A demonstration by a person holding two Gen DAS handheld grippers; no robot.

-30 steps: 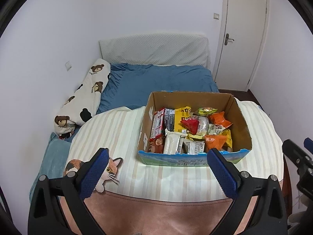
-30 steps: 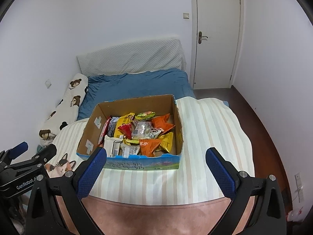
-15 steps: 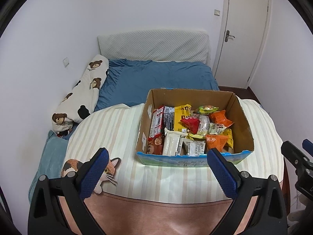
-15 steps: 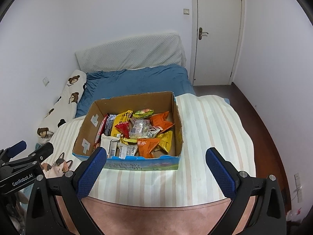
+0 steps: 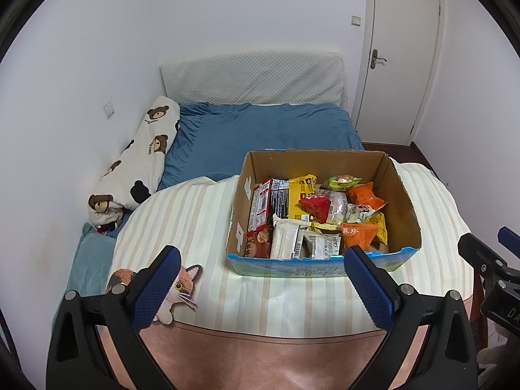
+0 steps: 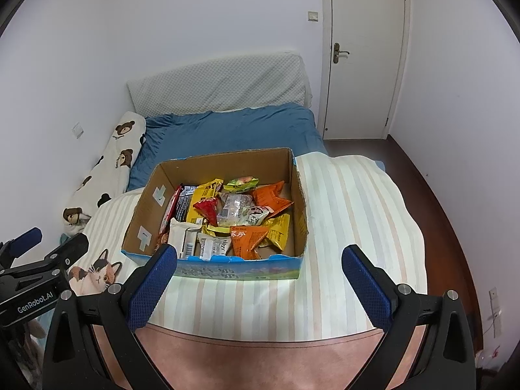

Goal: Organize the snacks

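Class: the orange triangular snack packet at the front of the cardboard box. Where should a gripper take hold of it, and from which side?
Grip the orange packet by its upper puffed corner, coming from above: box walls and neighbouring packets block its sides.

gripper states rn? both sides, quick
Left gripper: open, holding nothing, short of the snack box.
Right gripper: open, holding nothing, also short of the box.
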